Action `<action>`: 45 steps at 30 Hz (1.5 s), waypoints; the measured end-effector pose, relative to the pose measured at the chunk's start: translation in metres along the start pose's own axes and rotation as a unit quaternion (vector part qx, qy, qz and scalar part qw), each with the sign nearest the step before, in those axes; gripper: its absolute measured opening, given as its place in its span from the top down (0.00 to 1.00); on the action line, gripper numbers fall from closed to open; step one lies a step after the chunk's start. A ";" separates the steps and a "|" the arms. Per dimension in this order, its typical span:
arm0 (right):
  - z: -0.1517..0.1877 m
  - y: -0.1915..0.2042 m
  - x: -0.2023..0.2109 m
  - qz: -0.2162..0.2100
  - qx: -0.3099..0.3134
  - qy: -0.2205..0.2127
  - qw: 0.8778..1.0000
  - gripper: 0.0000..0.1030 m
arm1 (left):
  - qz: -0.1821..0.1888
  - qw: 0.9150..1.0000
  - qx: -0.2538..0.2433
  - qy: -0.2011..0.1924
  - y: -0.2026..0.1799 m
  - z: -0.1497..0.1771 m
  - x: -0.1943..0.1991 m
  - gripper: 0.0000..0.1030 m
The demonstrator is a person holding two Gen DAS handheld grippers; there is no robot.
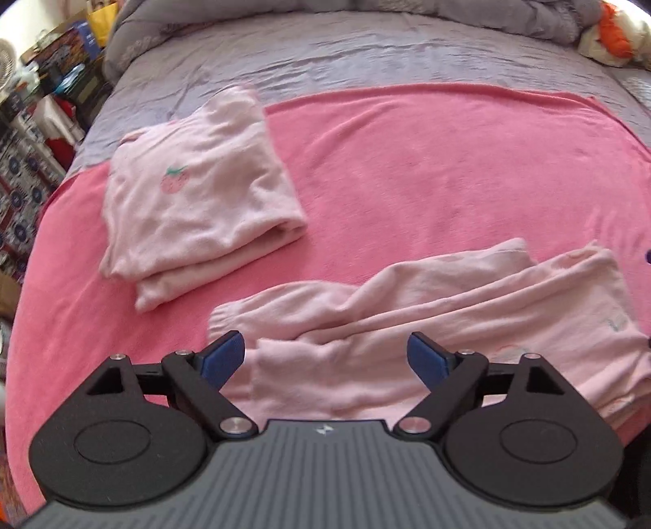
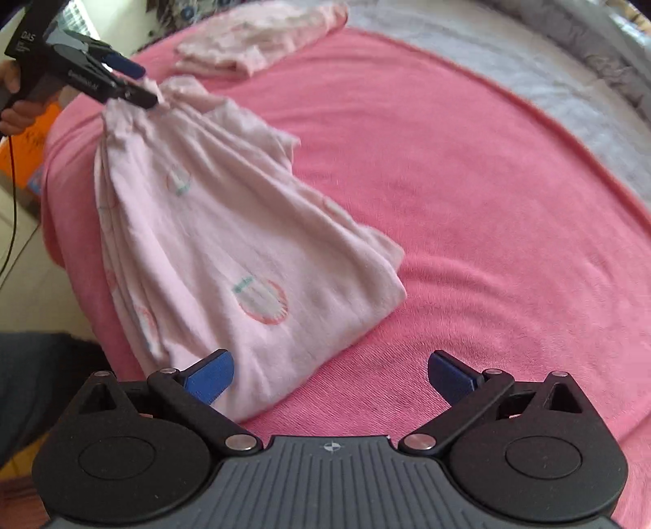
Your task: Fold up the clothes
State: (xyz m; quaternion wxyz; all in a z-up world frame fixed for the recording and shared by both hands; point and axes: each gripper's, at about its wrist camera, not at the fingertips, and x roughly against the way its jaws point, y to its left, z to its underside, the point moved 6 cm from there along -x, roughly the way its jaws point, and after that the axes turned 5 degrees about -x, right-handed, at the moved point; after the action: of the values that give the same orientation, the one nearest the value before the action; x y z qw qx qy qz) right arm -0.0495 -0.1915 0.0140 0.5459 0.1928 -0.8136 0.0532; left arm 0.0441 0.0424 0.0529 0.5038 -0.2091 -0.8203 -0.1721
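Folded top (image 1: 195,203) on the blanket (image 1: 427,171) far left, loose trousers (image 1: 407,325) nearer and to its right, blanket over the bedsheet (image 1: 325,57), quilt (image 1: 447,16) behind.

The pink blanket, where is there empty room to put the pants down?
The pink blanket is bare right of the folded top and beyond the pants, up to the grey sheet. The near left is crowded.

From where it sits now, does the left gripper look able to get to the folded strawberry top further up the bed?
Probably yes. The left gripper is open over the unfolded pink garment, and only bare pink blanket lies between it and the folded strawberry top. Nothing blocks the way.
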 end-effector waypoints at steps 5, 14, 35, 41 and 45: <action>0.024 0.012 -0.006 0.039 -0.023 -0.025 0.999 0.00 | 0.072 0.995 -0.061 0.015 -0.061 -0.002 -0.024 0.13; 0.070 0.030 -0.013 0.082 -0.046 -0.016 0.995 0.00 | -0.046 0.992 -0.090 0.078 -0.014 0.035 -0.022 0.17; 0.025 0.029 -0.039 0.160 -0.018 -0.215 0.963 0.00 | 0.433 0.888 -0.081 0.133 -0.156 -0.121 -0.117 0.18; 0.042 0.020 -0.039 0.136 -0.077 -0.244 0.957 0.00 | 0.479 0.836 -0.175 0.204 -0.201 -0.117 -0.121 0.19; 0.046 0.017 -0.039 0.123 -0.093 -0.254 0.955 0.00 | 0.497 0.811 -0.226 0.210 -0.217 -0.117 -0.103 0.18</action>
State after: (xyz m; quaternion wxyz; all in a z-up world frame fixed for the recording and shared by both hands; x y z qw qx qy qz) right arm -0.0827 -0.1800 -0.0374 0.3264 0.0472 -0.9440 -0.0066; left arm 0.0617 -0.2179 -0.0042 0.6188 -0.6552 -0.4168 -0.1189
